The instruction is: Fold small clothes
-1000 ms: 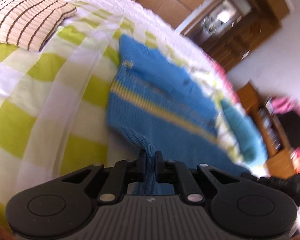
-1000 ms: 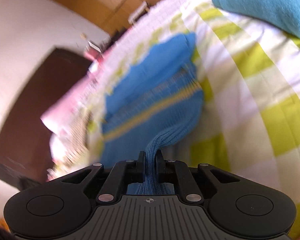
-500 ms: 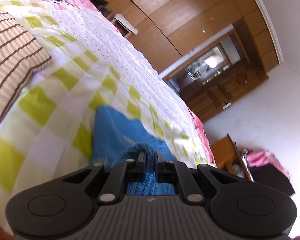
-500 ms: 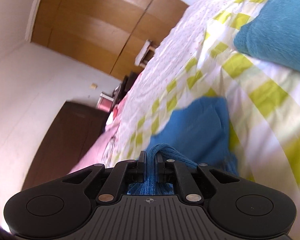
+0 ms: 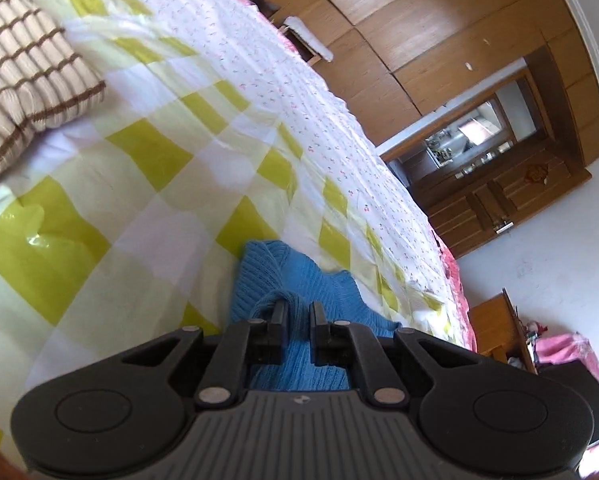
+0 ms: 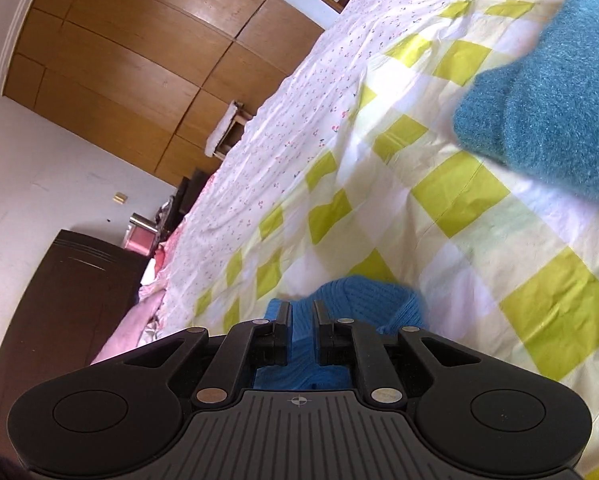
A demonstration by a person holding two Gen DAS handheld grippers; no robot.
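A small blue knitted sweater (image 5: 283,280) lies on the yellow-and-white checked bedspread (image 5: 147,184), folded over on itself under both grippers. My left gripper (image 5: 298,312) sits low over it with the jaws slightly parted and blue knit between the fingers. In the right wrist view the sweater (image 6: 363,296) bunches just ahead of my right gripper (image 6: 301,312), whose jaws are also slightly parted with knit between them. Most of the sweater is hidden below the gripper bodies.
A beige garment with brown stripes (image 5: 23,80) lies at the left of the bed. A teal fuzzy garment (image 6: 547,120) lies at the right. Wooden wardrobes (image 5: 419,40) and a dark cabinet (image 6: 59,300) stand beyond the bed.
Both grippers carried the sweater's near edge forward over the rest and came down low. Their jaws, shut on the knit before, have parted a little.
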